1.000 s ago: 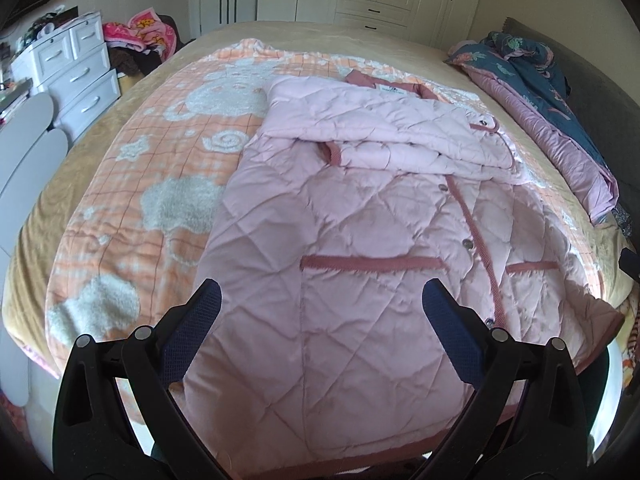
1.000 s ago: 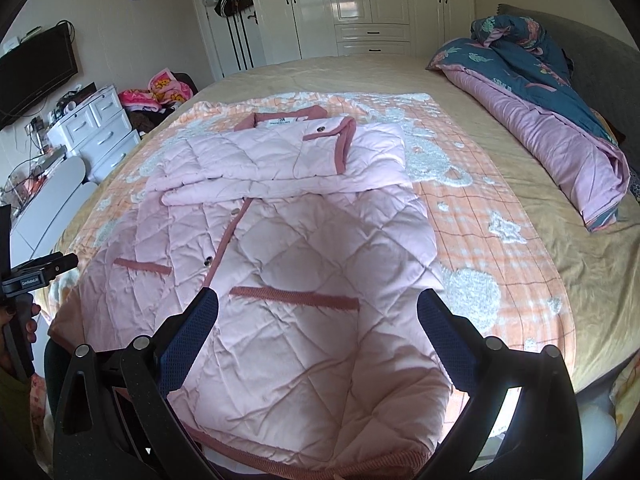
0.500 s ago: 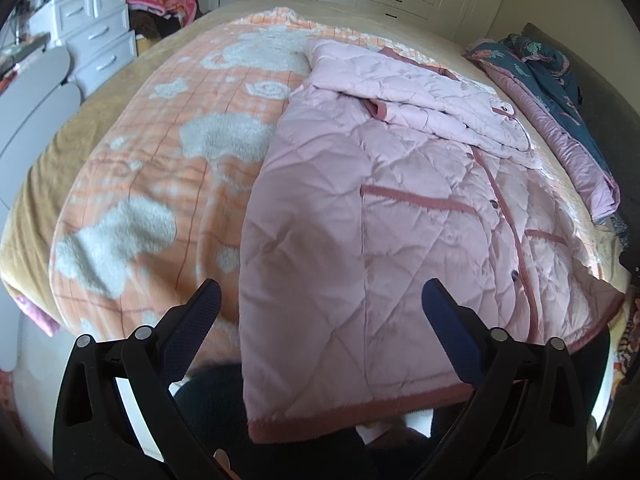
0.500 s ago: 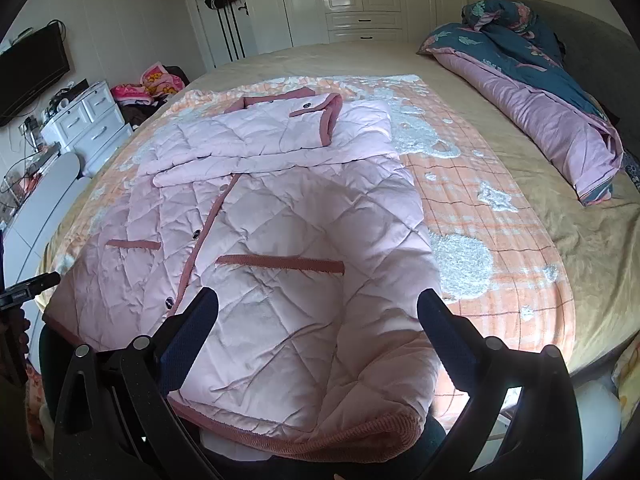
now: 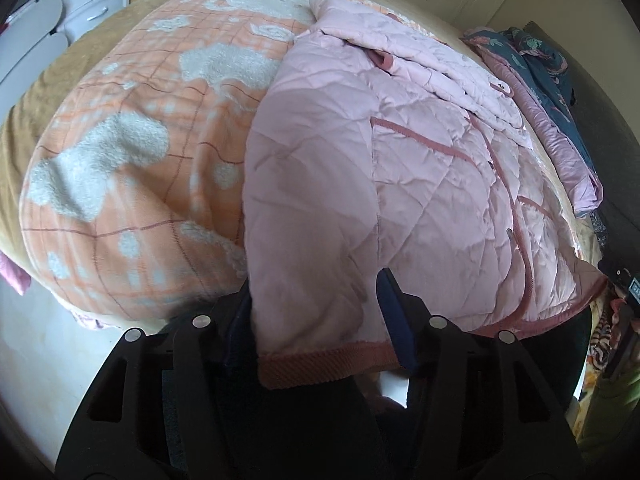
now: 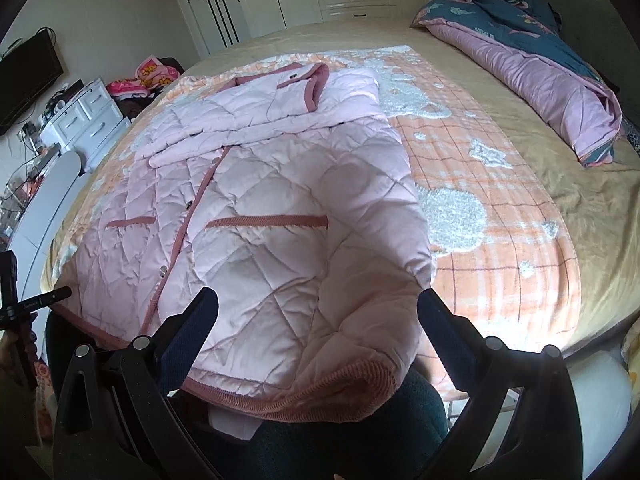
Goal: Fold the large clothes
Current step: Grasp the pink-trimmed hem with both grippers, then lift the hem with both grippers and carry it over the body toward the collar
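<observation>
Left wrist view: the left gripper [image 5: 320,320] straddles the near left hem corner of the pink quilted coat [image 5: 400,160]. Its jaws have just been closing, with the hem between them; whether the pads press yet cannot be told. The coat lies flat on the orange blanket [image 5: 120,140], sleeves folded across its far part, likely ready for a hem-to-collar fold.

Right wrist view: the right gripper [image 6: 318,322] stands wide open over the near right hem corner, holding nothing. Bare blanket lies to the right; the quilt [image 6: 540,72] stays well apart.
</observation>
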Motion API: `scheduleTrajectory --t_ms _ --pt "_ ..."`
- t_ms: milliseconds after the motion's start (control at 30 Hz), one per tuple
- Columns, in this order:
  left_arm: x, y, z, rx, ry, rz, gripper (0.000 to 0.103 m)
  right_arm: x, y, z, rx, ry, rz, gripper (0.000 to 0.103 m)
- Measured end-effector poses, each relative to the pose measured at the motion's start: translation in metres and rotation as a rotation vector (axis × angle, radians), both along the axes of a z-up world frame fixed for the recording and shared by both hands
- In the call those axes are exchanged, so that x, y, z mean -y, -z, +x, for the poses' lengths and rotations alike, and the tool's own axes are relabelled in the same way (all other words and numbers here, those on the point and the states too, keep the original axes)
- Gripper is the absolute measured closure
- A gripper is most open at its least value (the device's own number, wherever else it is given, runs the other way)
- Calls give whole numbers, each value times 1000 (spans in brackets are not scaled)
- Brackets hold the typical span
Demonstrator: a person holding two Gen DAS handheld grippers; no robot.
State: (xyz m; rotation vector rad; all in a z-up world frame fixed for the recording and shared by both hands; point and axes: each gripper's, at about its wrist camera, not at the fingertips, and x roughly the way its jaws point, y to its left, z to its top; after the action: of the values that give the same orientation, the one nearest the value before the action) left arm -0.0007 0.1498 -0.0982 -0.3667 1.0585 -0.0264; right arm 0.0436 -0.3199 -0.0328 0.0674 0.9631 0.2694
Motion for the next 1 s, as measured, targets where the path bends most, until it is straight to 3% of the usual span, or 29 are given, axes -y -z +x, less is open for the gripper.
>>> scheduleTrajectory --t_ms 367,400,433,467,567,633,700,1000 --pt "18 6 19 -4 32 11 54 8 34 -6 -174 15 27 5" --pt "18 7 20 -3 31 9 54 7 36 -4 -182 14 35 9" --pt "17 7 20 -2 29 11 56 6 39 -2 -196 7 53 22" --pt "17 7 20 -1 26 12 59 5 41 0 -209 -2 68 29" --pt "12 7 19 7 8 11 78 4 48 7 -217 17 63 47" --pt "10 6 18 13 5 3 85 7 45 8 -197 12 112 71" --pt "9 2 16 27 1 8 89 5 37 7 -151 -6 122 77" --pt "8 -55 21 184 9 23 95 8 -24 1 90 -44 219 86"
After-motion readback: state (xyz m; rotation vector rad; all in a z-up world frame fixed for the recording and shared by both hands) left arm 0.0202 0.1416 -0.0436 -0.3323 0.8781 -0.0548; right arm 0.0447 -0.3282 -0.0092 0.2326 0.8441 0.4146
